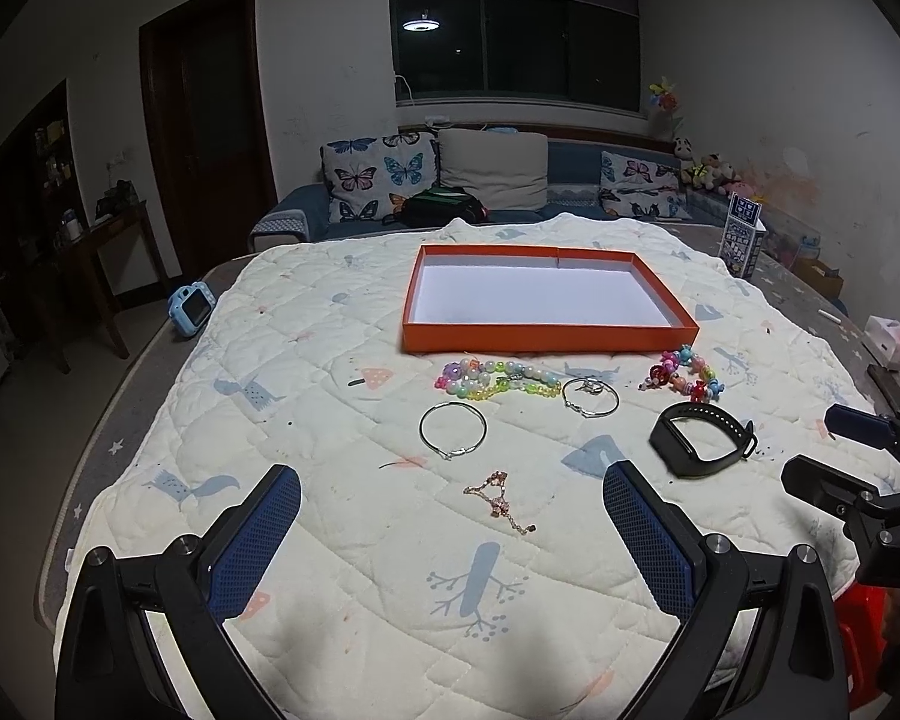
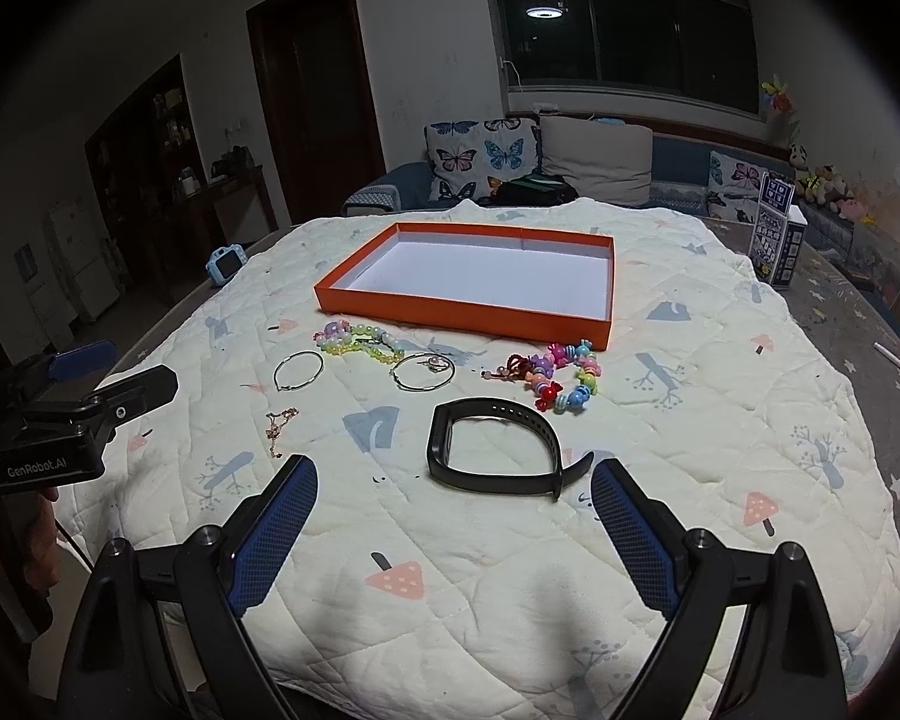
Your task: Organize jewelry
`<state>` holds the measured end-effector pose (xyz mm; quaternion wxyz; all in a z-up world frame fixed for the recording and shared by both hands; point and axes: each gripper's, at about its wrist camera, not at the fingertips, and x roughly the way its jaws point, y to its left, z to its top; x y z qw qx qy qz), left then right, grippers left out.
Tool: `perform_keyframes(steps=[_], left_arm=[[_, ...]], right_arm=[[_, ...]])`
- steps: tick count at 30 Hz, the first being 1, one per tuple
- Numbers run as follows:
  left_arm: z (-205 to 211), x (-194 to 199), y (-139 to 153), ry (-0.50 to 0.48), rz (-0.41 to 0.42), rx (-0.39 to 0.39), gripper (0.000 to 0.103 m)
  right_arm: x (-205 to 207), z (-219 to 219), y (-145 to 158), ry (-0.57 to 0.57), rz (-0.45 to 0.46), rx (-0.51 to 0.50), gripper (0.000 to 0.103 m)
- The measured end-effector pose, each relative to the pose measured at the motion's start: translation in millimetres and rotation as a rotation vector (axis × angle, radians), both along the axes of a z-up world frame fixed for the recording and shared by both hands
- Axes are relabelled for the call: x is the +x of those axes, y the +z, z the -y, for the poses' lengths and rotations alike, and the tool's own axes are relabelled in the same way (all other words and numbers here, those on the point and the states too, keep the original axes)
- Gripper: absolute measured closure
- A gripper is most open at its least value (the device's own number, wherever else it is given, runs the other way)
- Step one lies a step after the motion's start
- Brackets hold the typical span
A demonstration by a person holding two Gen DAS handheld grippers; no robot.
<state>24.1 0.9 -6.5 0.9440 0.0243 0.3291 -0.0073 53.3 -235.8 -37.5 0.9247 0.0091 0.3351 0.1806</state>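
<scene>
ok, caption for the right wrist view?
Open right gripper above quilt, black wristband just ahead; jewelry beyond, orange tray empty.

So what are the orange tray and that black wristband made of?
The orange tray looks like matte cardboard: thin folded walls, a seam in the far wall, white paper lining. The black wristband seems to be soft rubber or silicone, dull, with a row of strap holes.
</scene>
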Motion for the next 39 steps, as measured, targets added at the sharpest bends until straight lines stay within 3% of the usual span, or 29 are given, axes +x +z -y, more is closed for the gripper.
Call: perform_keyframes(steps=[8, 16, 27, 34, 39], left_arm=[[2.3, 12.2, -5.9, -0.027, -0.021, 0.007, 0.0], [3.5, 26.4, -12.2, -0.093, -0.047, -0.015, 0.0], [-6.0, 44.4, -19.7, -0.21, -0.094, -0.12, 0.0], [-6.2, 60.5, -25.0, -0.258, -0.121, -0.12, 0.0], [-6.4, 76.9, -31.4, -0.294, -0.149, -0.134, 0.0]], right_arm=[[13.8, 4.0, -7.0, 0.052, -0.046, -0.014, 0.008], [28.9, 3.0, -12.7, 0.177, -0.089, -0.042, 0.012], [64.1, -9.1, -18.0, 0.47, -0.128, -0.178, 0.018], [79.8, -27.7, -22.1, 0.713, -0.101, -0.354, 0.018], [98.1, -37.0, -30.9, 0.853, -0.134, -0.399, 0.018]])
